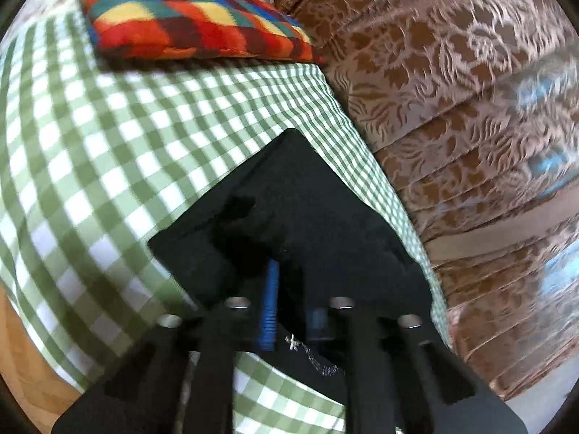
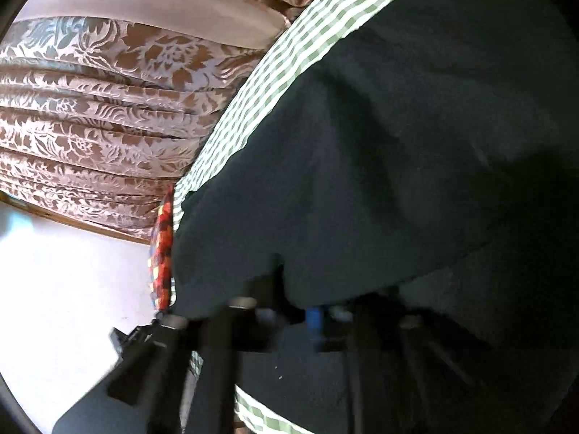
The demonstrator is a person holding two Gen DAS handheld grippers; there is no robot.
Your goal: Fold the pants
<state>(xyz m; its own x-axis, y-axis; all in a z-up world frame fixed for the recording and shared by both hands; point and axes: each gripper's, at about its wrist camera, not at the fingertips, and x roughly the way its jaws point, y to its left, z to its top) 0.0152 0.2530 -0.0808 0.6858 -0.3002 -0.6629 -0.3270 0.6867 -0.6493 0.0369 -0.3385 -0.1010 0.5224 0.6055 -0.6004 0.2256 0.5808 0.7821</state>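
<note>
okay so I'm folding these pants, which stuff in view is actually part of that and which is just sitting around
Part of the job:
- black pants, lying on the checked cloth
- left gripper, fingers at the pants' near edge
- right gripper, at the pants' edge
- green checked cloth, the folding surface

Just lying about:
- multicoloured patchwork cushion
- brown floral curtain

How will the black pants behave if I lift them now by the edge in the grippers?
The black pants look soft and creased, so they would probably droop rather than hold shape. In the right wrist view the pants sag in folds, suggesting limp, fairly light fabric. On the green checked sheet they may drag and bunch rather than slide cleanly.
</note>
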